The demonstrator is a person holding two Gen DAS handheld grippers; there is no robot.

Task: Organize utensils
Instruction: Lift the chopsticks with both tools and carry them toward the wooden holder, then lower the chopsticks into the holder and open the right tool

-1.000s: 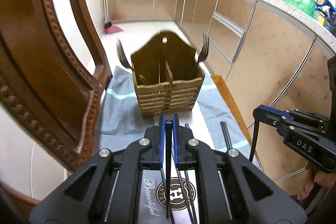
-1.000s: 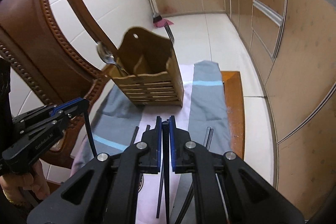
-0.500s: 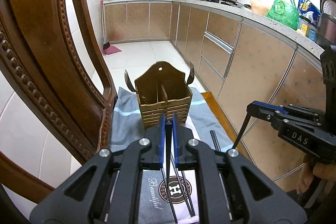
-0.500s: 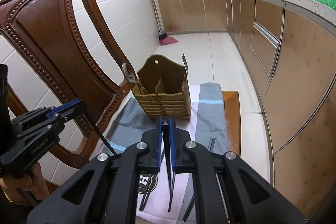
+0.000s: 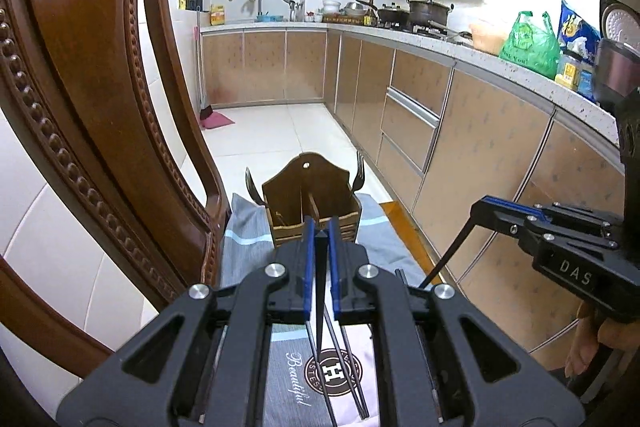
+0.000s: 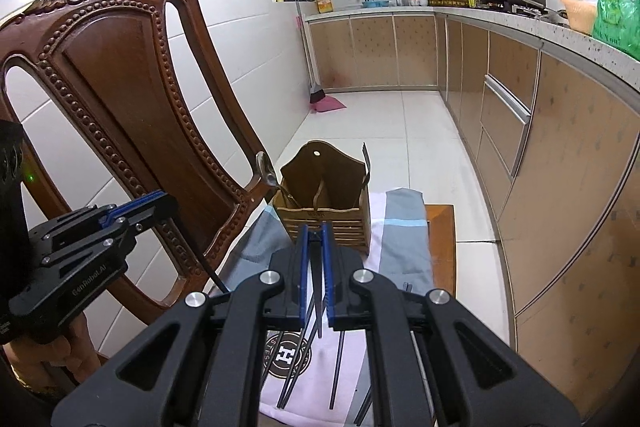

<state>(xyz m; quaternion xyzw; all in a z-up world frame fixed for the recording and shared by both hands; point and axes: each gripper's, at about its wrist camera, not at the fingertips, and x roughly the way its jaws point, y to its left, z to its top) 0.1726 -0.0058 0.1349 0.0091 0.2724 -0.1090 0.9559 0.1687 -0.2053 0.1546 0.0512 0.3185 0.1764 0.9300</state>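
Note:
A wooden utensil holder [image 5: 316, 211] stands at the far end of a grey and pink cloth [image 5: 248, 239], with a spoon [image 5: 251, 185] at its left and a fork [image 5: 359, 173] at its right. My left gripper [image 5: 319, 227] is raised above the cloth, shut on a black chopstick [image 5: 320, 291] that hangs down between its blue pads. My right gripper [image 6: 315, 233] is shut on another black chopstick [image 6: 317, 291]; the holder [image 6: 324, 187] lies ahead of it. Each gripper also shows in the other's view, the right gripper [image 5: 478, 211] and the left gripper [image 6: 170, 201]. Loose chopsticks [image 6: 292, 371] lie on the cloth below.
A carved wooden chair back [image 5: 100, 107] rises close on the left. The cloth covers a narrow wooden surface whose edge [image 6: 440, 239] shows on the right. Kitchen cabinets [image 5: 480, 167] run along the right, with tiled floor beyond the holder.
Both grippers have risen and pulled back with their chopsticks. The holder now looks smaller and lower in both views, and more of the kitchen shows.

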